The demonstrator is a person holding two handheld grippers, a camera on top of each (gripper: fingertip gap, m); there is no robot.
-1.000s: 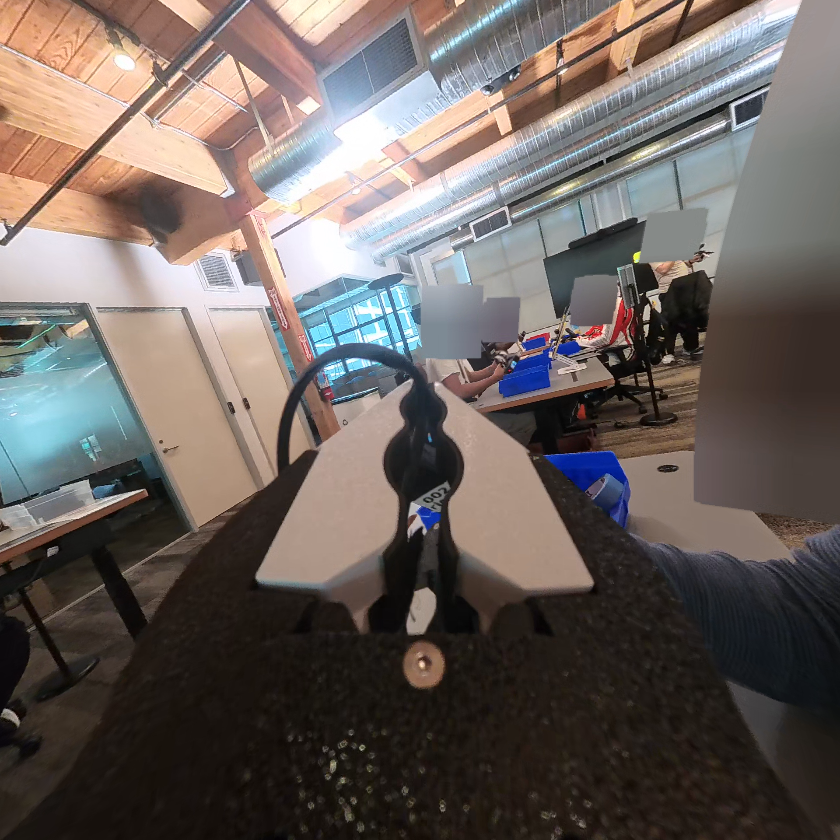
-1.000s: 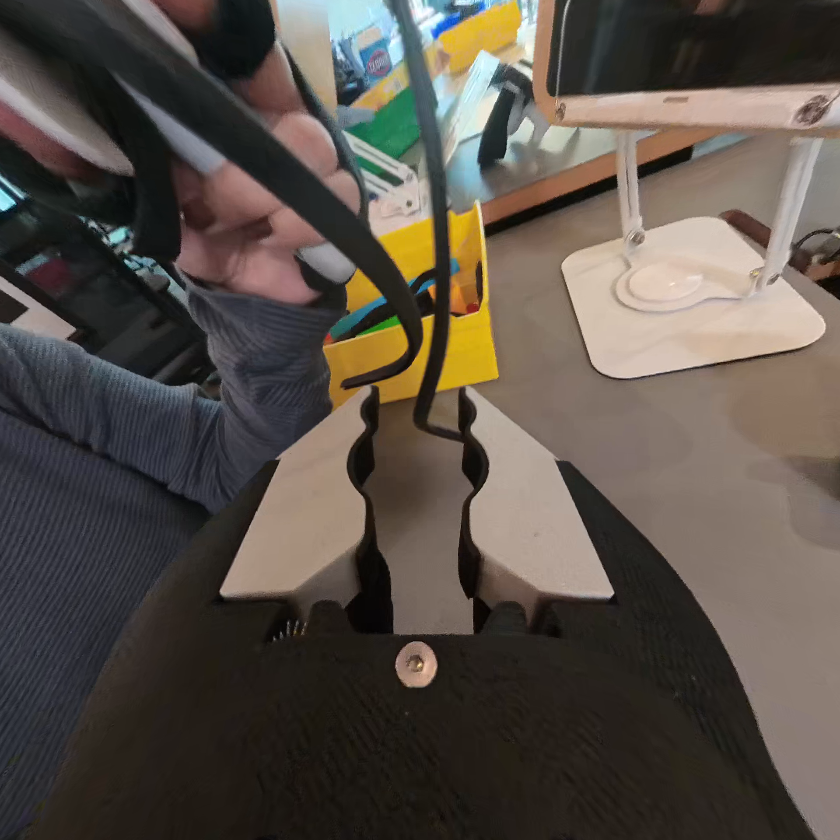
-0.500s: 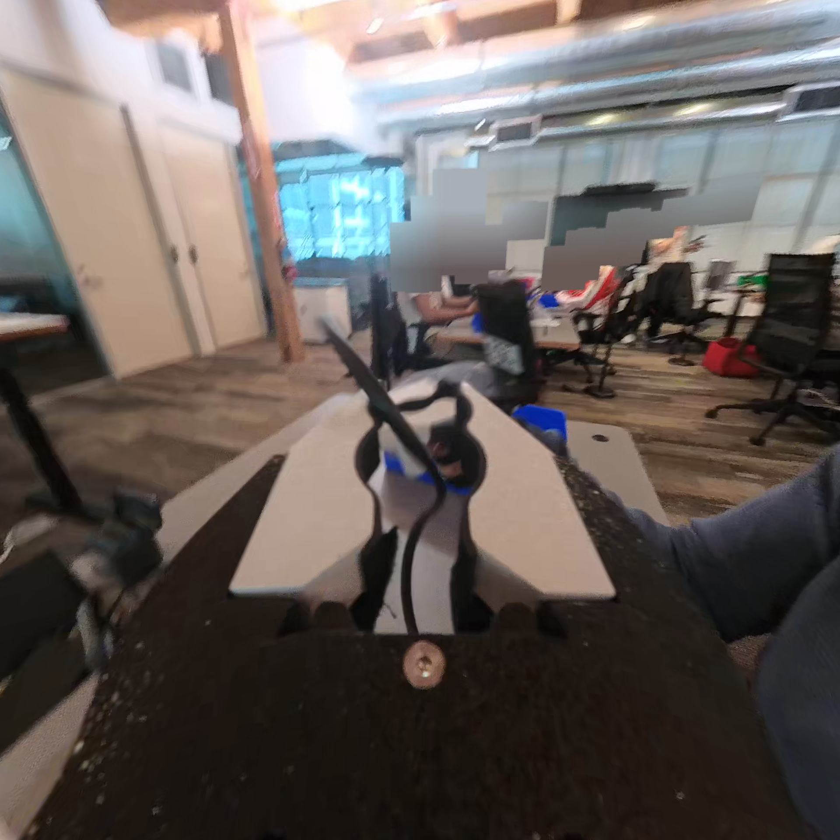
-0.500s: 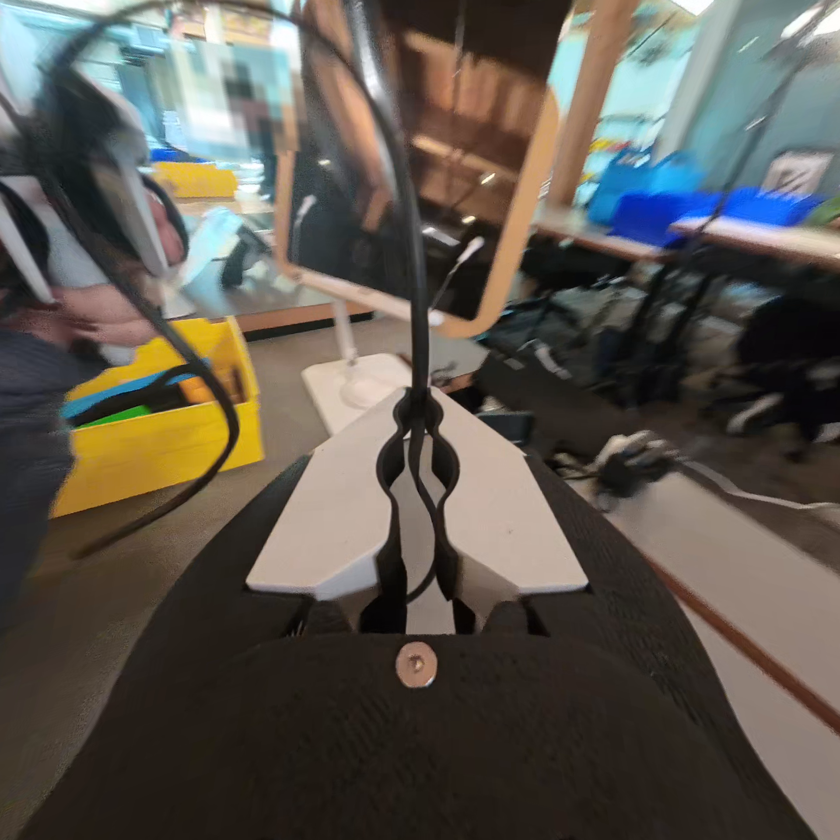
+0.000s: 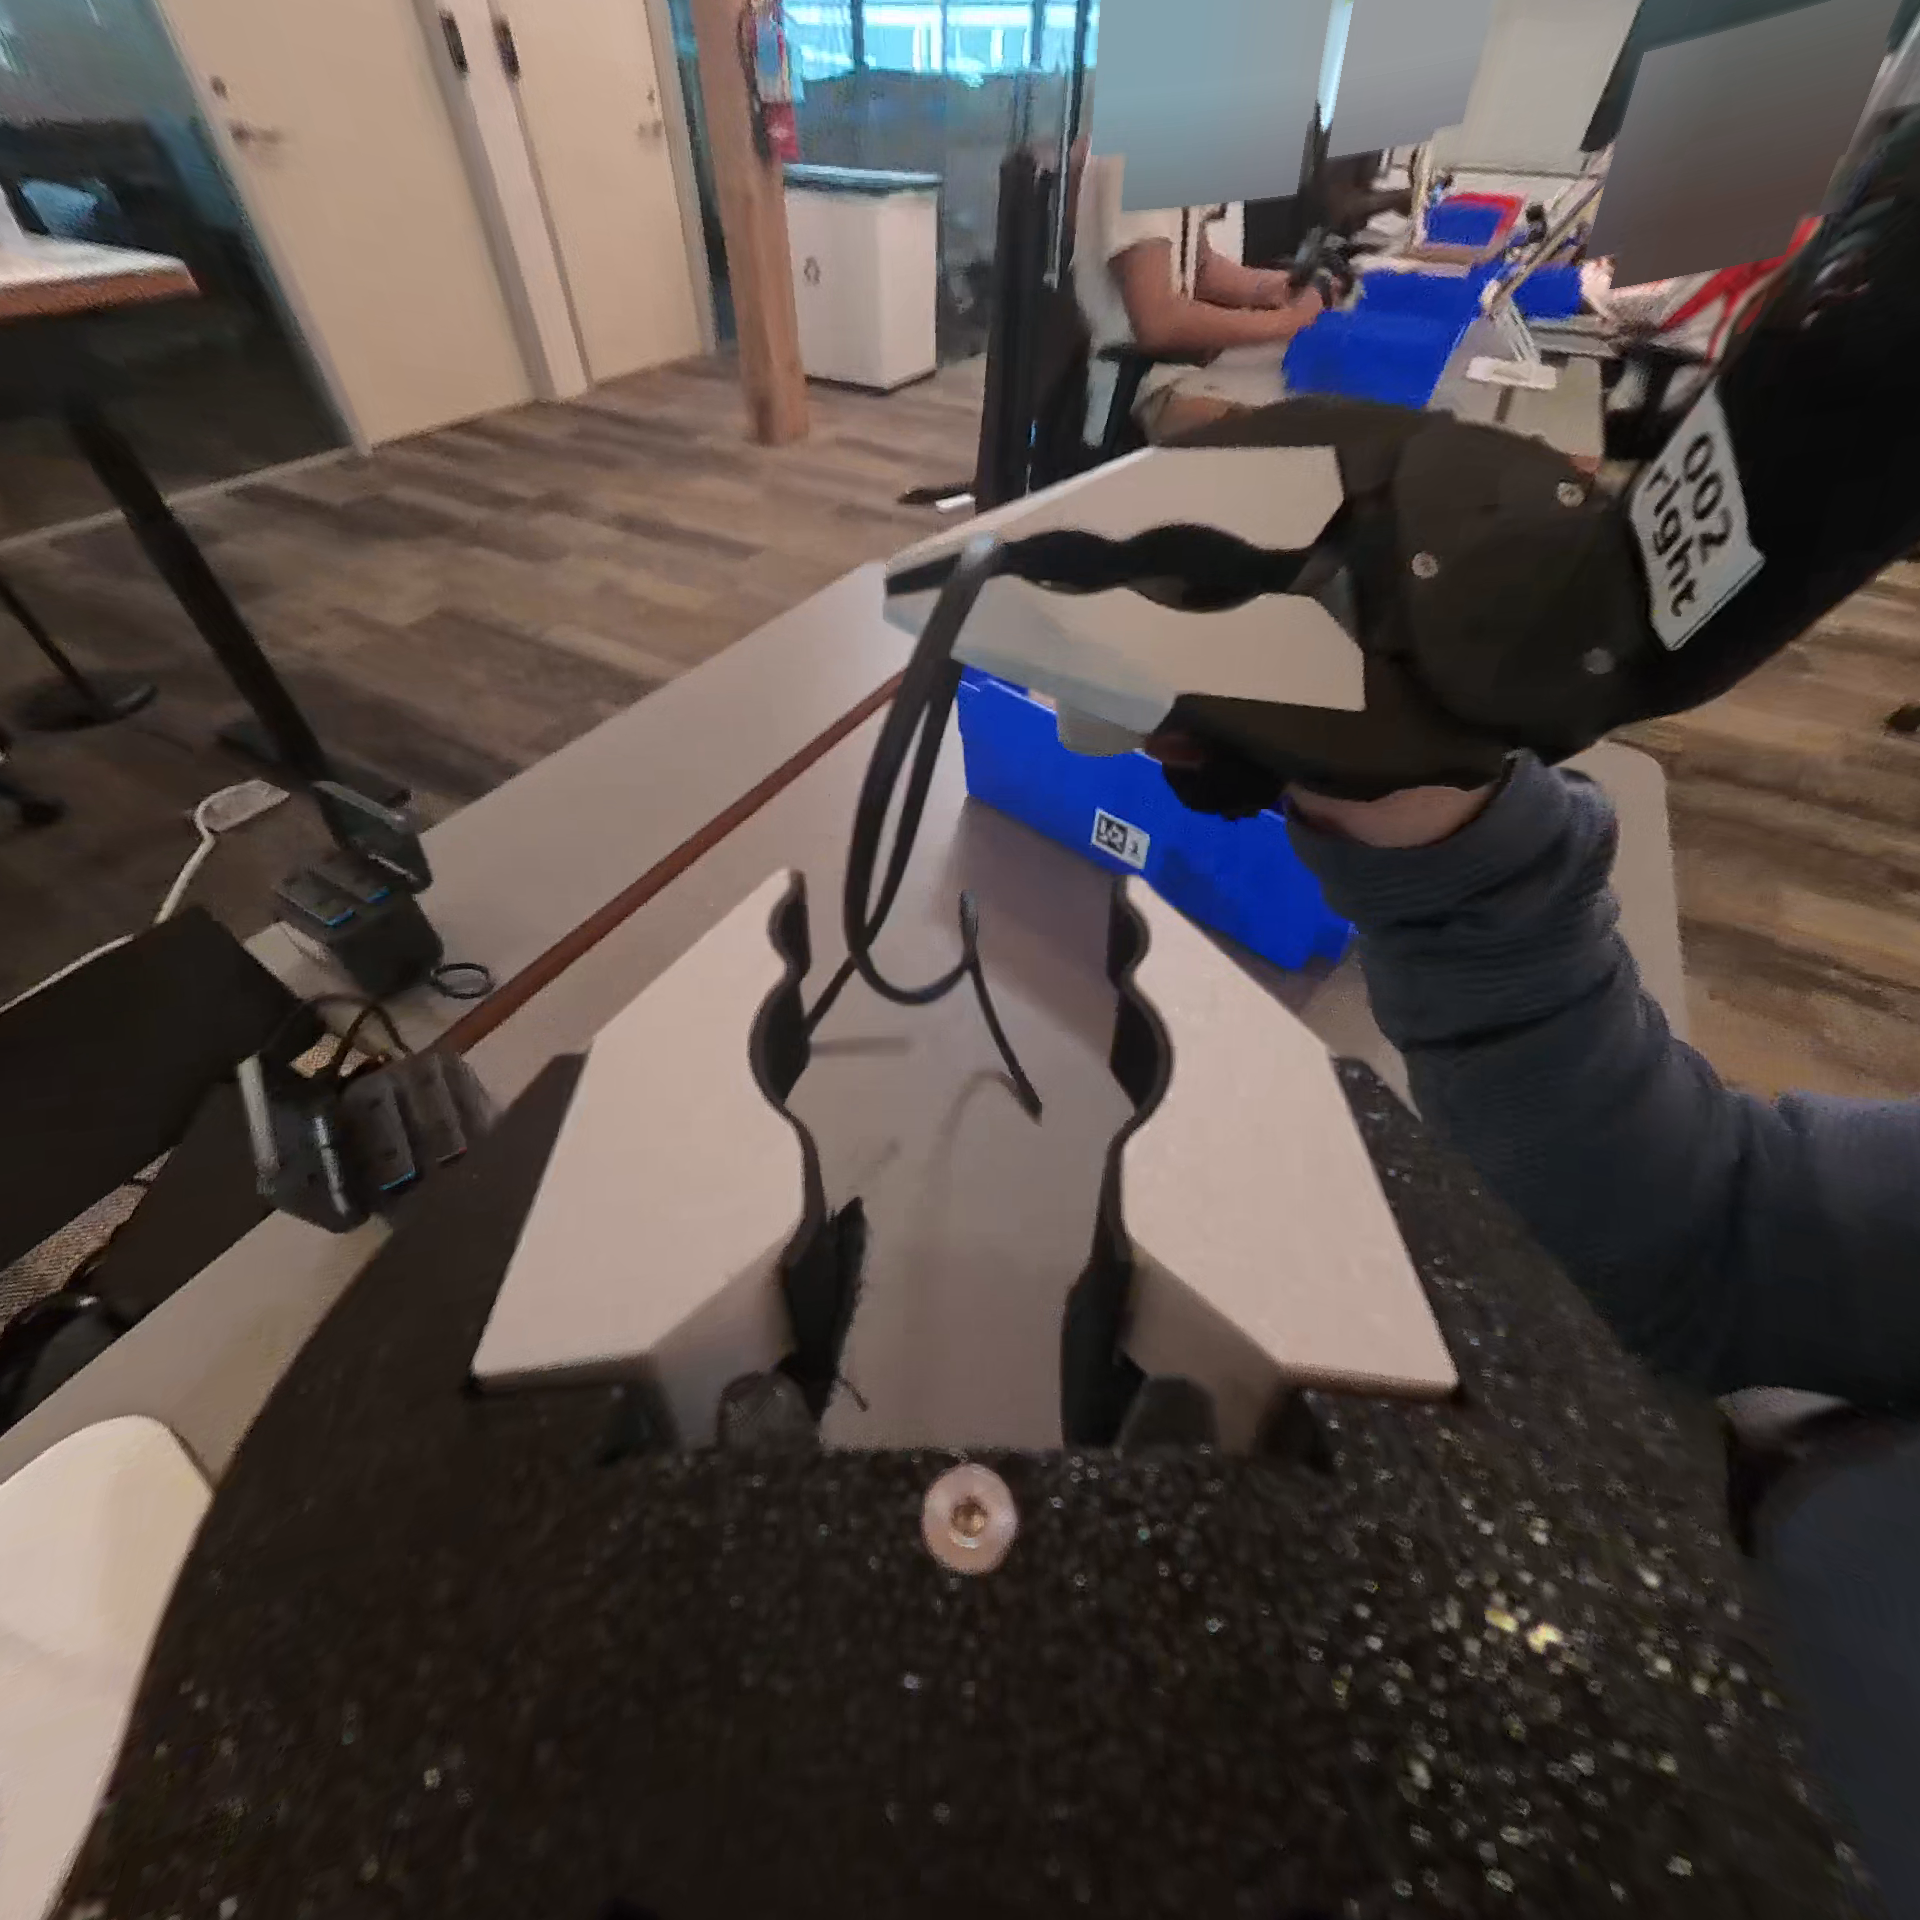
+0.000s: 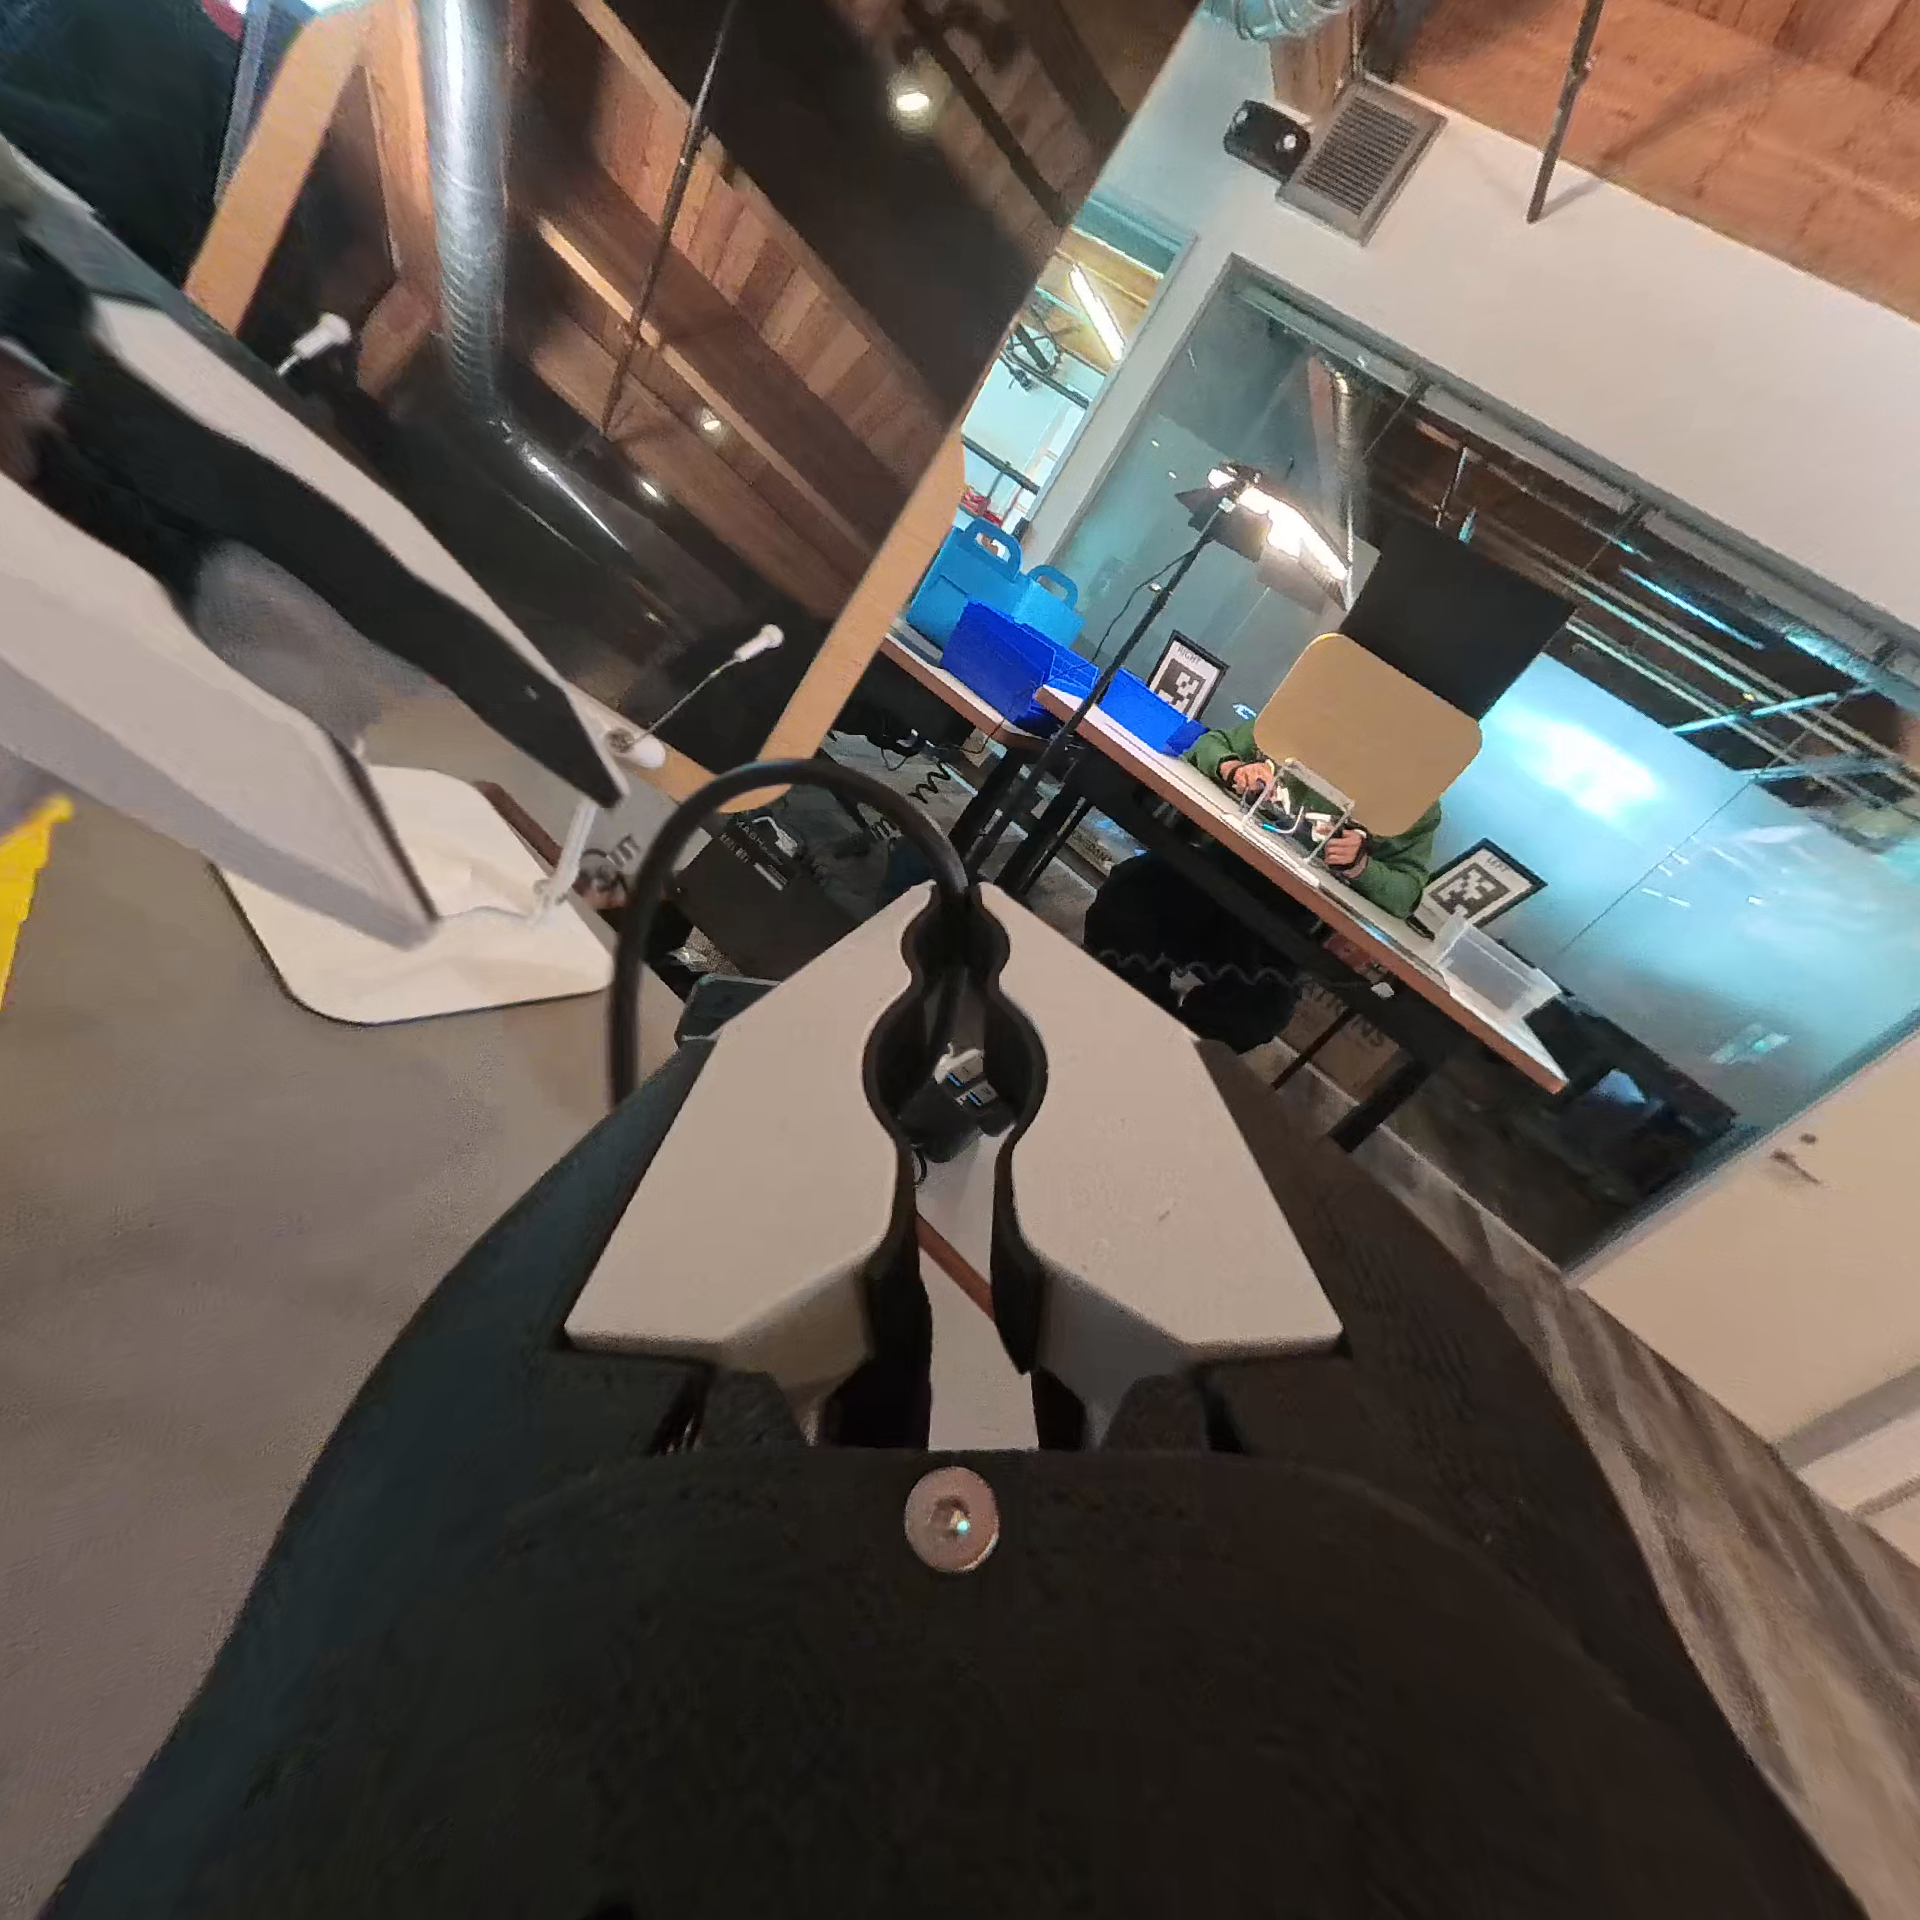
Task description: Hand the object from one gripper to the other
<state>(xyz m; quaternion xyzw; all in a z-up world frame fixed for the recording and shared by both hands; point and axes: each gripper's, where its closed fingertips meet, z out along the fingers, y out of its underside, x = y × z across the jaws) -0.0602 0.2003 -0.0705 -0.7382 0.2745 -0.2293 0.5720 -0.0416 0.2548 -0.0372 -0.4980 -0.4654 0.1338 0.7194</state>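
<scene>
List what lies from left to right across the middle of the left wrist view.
Black charger block on the floor, hanging black cable, blue bin, right gripper shut on the cable's top end, person's blue sleeve.

Left gripper (image 5: 961, 997): jaws spread wide, with a clear gap between the two white fingers (image 5: 665, 1174). Nothing is clamped between them. The gripper points forward and slightly downward.

Right gripper (image 5: 935, 592): jaws closed, fingertips meeting at the front. In the left wrist view it sits above and ahead of the left gripper, well apart from it, with its fingers pointing toward the left of the frame and roughly level. The right hand (image 5: 1382, 810) grips its black body from below; a blue-grey sleeve (image 5: 1579, 1091) covers the forearm, which extends down to the right edge. In its own view the right gripper (image 6: 951, 914) points upward, tilted.
</scene>
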